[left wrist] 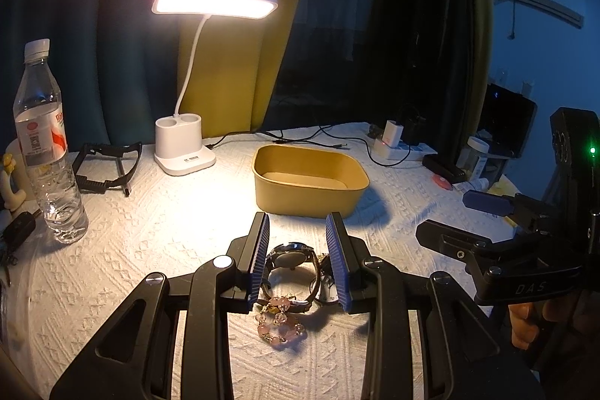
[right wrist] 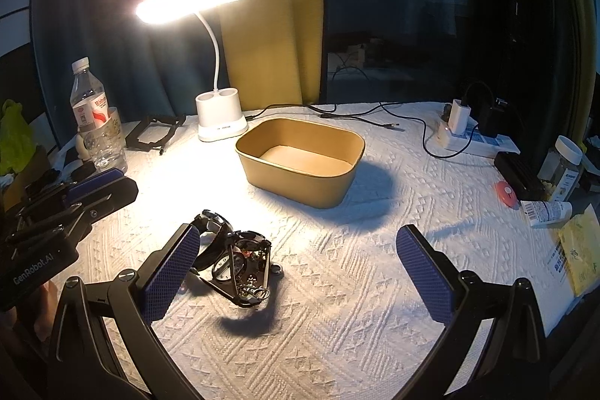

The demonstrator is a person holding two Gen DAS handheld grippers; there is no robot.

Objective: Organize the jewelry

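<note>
**Watches framed, box waiting**

The left hand-held gripper (left wrist: 298,259) stands narrowly parted around a watch (left wrist: 290,255), not clearly gripping. A pink bracelet (left wrist: 279,323) lies at 6 o'clock. The right hand-held gripper (right wrist: 296,272) gapes wide. The yellow box (left wrist: 309,180) sits at 12 on the worktop (left wrist: 150,242).

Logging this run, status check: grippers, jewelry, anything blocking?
Left gripper open around watch. Right gripper open, nothing held. Bracelet on cloth, box empty. Path clear.

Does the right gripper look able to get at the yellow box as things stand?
Probably yes: the right gripper is open, and only bare cloth lies between it and the yellow box; the watches sit off left.
</note>
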